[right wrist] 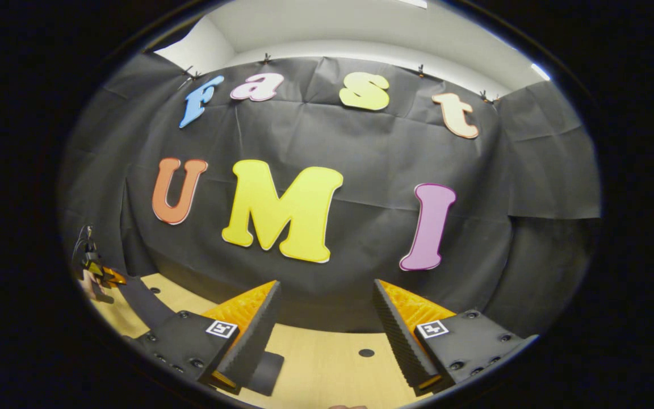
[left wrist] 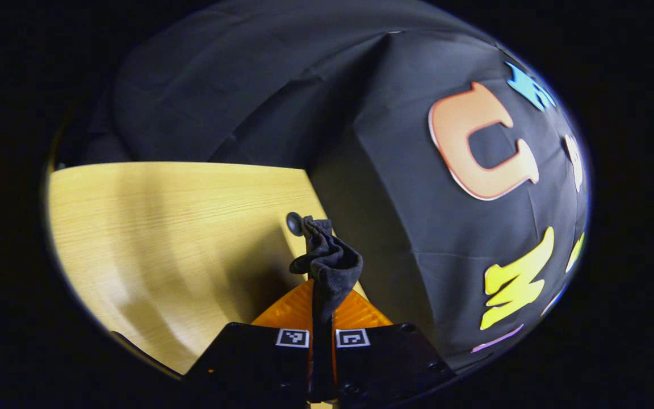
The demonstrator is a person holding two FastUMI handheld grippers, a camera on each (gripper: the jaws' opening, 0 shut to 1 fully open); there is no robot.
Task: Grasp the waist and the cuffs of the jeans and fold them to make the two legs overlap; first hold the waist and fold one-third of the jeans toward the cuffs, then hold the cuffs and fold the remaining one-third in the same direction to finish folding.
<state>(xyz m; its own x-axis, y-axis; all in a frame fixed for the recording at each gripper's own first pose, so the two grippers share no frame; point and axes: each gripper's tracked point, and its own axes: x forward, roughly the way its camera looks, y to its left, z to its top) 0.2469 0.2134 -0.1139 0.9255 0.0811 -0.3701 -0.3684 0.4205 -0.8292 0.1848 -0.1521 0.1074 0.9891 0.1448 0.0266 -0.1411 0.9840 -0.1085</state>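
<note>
In the left gripper view my left gripper is shut on a bunched edge of the dark jeans, which sticks up between its fingers above the wooden table. Which part of the jeans this is cannot be told. In the right gripper view my right gripper stands open with nothing between its fingers, pointing at the booth wall. Far left in that view the other gripper holds a dark strip of the jeans that hangs down to the table. A dark piece of cloth lies under one finger.
The black cloth wall stands close behind the table's far edge in both views. A small round black hole sits in the tabletop ahead of the right gripper, and a round black knob shows behind the held cloth.
</note>
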